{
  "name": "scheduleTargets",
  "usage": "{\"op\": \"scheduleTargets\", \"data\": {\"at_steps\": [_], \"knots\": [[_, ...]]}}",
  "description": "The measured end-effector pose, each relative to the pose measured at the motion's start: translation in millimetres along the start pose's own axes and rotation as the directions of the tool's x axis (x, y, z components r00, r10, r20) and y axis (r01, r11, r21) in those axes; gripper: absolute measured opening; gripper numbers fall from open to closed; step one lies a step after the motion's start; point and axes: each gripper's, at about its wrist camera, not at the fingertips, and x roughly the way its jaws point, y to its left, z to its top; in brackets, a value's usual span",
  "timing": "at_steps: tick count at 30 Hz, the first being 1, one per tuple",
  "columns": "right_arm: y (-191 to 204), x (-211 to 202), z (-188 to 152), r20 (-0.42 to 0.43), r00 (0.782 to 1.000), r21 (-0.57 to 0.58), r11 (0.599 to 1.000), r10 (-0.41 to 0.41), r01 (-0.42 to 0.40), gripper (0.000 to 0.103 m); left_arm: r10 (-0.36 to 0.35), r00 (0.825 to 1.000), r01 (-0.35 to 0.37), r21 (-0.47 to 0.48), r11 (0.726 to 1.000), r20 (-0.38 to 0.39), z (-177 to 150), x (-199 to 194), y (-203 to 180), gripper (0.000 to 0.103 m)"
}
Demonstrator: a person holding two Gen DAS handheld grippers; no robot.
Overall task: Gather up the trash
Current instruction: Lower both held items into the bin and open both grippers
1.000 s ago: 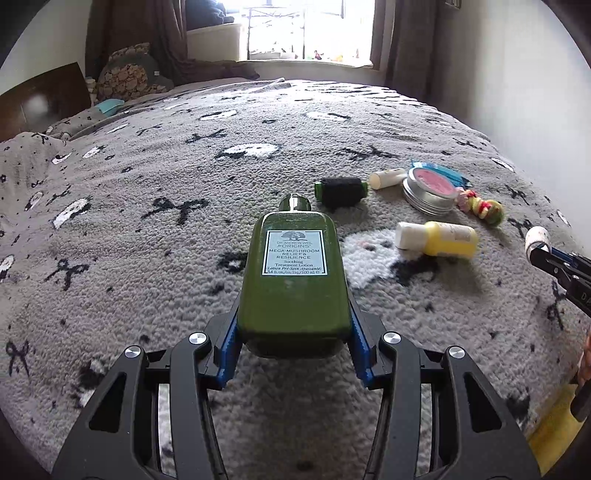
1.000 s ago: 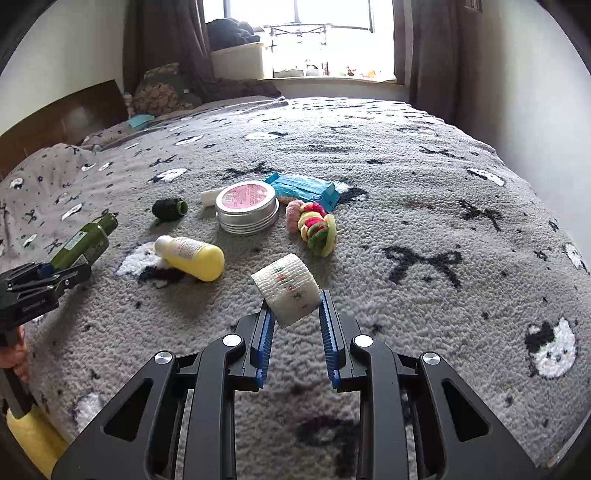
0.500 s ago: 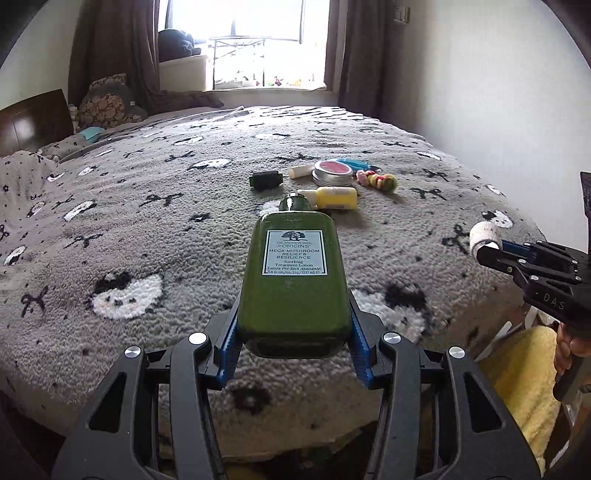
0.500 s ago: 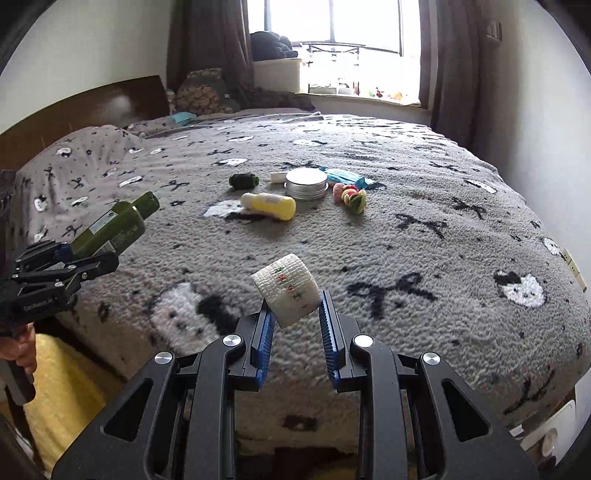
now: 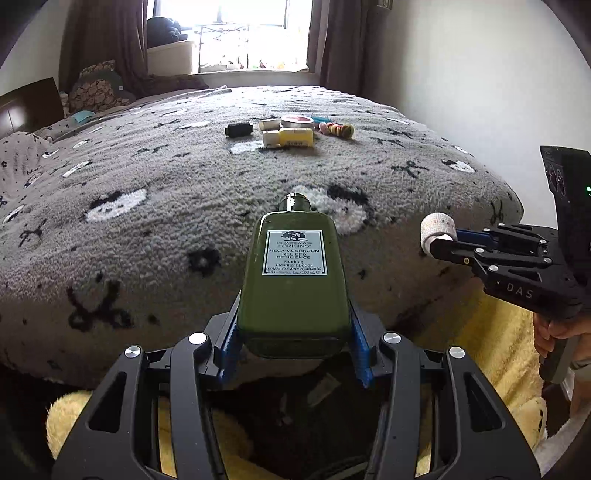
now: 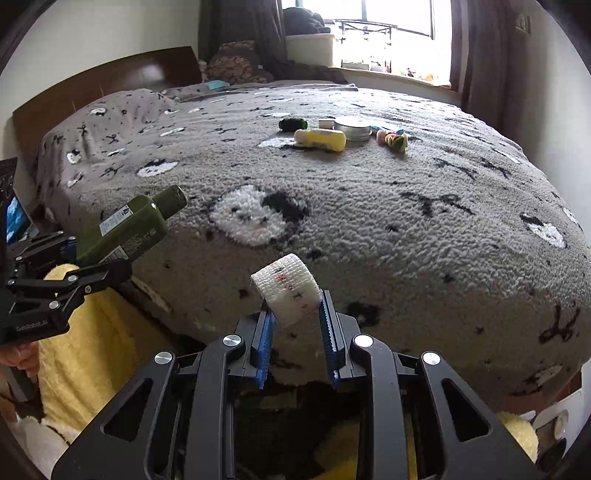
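My left gripper [image 5: 293, 341] is shut on a green lotion bottle [image 5: 293, 273] with a white label, cap pointing away, held in the air beyond the foot edge of the bed [image 5: 147, 229]. My right gripper [image 6: 295, 325] is shut on a white bandage roll [image 6: 290, 290], also off the bed's edge. From the right wrist view the green bottle [image 6: 129, 229] and left gripper [image 6: 92, 266] hang at the left. The left wrist view has the bandage roll [image 5: 437, 230] in the right gripper [image 5: 441, 240] at the right. Far up the grey blanket lie a yellow bottle [image 5: 290, 137], a black spool [image 5: 238, 129], a round tin [image 5: 297, 121] and hair ties [image 5: 338, 128].
A yellow fluffy rug [image 5: 476, 339] lies on the floor below both grippers, with a dark patch between them. A hand [image 5: 561, 332] holds the right gripper's handle. A wooden headboard [image 6: 99, 85], pillows and a bright window [image 6: 388, 22] stand at the far end; a white wall runs along the right.
Both grippers have drawn back from over the blanket to past the bed's foot edge, each keeping its object. The items on the blanket now look farther away, and the yellow rug has come into view.
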Motion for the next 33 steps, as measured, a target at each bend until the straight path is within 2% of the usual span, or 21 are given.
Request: {"op": "scheduleTargets", "data": {"at_steps": [7, 16, 25, 33], "knots": [[4, 12, -24, -0.064, 0.998, 0.035, 0.999, 0.022, -0.020, 0.025, -0.042, 0.993, 0.040, -0.019, 0.999, -0.107, -39, 14, -8, 0.047], [12, 39, -50, -0.175, 0.984, 0.048, 0.999, 0.024, -0.016, 0.025, -0.060, 0.967, 0.045, -0.066, 0.997, -0.248, -75, 52, -1, 0.047], [17, 72, -71, -0.300, 0.952, 0.085, 0.996, 0.065, -0.041, 0.025, -0.084, 0.918, 0.051, -0.096, 0.994, -0.387, -97, 92, 3, 0.047], [17, 100, -88, -0.418, 0.899, 0.116, 0.990, 0.127, -0.086, 0.025, -0.121, 0.864, 0.074, -0.114, 0.991, -0.490, -112, 122, 0, 0.047]]}}
